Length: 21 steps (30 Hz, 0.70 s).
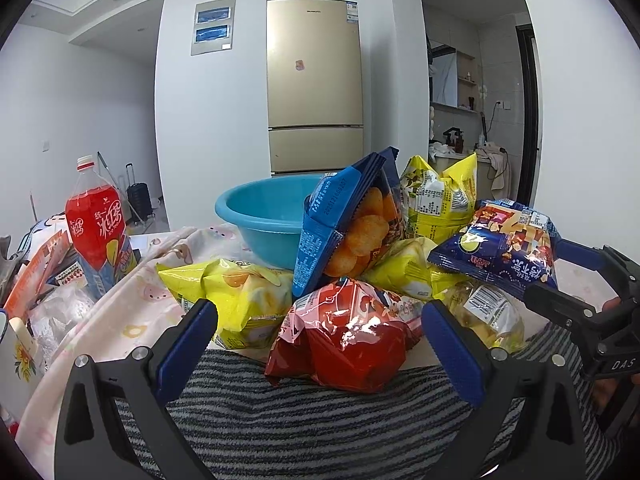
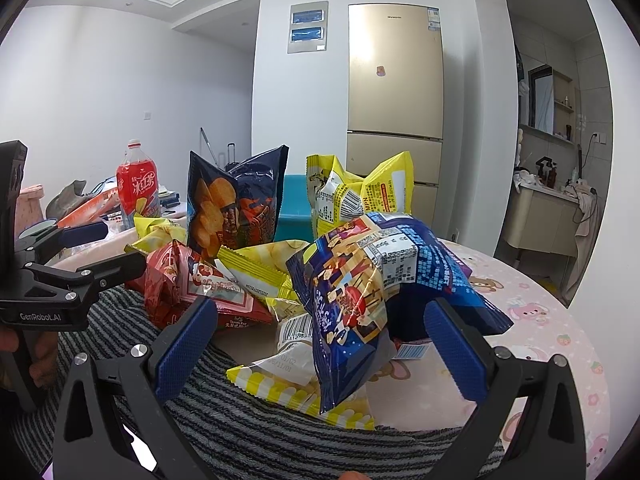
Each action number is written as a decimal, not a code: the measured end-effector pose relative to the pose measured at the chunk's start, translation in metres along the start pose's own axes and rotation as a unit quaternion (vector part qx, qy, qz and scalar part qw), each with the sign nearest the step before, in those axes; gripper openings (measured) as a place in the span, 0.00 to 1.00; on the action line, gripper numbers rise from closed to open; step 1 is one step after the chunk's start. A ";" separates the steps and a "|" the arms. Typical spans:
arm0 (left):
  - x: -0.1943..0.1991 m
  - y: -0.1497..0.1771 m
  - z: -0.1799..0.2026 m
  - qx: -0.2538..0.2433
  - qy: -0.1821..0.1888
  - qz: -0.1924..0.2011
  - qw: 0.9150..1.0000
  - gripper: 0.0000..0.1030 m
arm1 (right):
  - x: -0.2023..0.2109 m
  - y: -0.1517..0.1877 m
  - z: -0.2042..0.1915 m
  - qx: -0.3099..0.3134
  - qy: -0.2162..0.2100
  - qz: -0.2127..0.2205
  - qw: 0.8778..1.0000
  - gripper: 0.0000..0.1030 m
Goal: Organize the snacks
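A heap of snack bags lies on the table. My left gripper (image 1: 320,336) is open, and a red bag (image 1: 348,344) sits just ahead between its blue fingers without touching them. A yellow bag (image 1: 236,296) is to its left. A blue chips bag (image 1: 352,224) stands upright against a teal basin (image 1: 260,216). My right gripper (image 2: 322,344) is open too, its fingers either side of a dark blue bag (image 2: 372,292) that rests on a yellow striped packet (image 2: 296,380). A tall yellow bag (image 2: 360,192) stands behind.
A red drink bottle (image 1: 96,216) and boxes crowd the table's left side. A grey striped cloth (image 1: 300,408) covers the near edge, over a pink patterned tablecloth (image 2: 540,308). A gold fridge (image 1: 316,80) stands against the far wall. A hand holds each gripper.
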<state>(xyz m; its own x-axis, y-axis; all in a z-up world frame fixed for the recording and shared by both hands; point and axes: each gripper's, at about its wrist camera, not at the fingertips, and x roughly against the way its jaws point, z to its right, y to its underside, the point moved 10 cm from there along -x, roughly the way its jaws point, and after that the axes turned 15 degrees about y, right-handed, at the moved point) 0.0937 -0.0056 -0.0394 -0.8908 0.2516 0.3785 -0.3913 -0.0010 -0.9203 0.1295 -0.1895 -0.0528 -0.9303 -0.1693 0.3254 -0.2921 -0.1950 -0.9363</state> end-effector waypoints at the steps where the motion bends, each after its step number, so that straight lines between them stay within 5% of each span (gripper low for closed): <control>1: 0.000 0.000 0.001 -0.002 0.001 -0.001 1.000 1.00 | 0.000 0.000 0.000 0.000 0.000 0.000 1.000 1.00; 21: -0.001 0.001 0.001 -0.003 0.000 -0.002 1.000 1.00 | 0.000 0.000 0.000 -0.001 0.000 -0.001 1.000 1.00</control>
<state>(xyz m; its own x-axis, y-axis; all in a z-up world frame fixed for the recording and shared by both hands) 0.0940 -0.0066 -0.0402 -0.8895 0.2510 0.3818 -0.3931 0.0056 -0.9195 0.1299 -0.1897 -0.0529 -0.9293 -0.1696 0.3281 -0.2949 -0.1941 -0.9356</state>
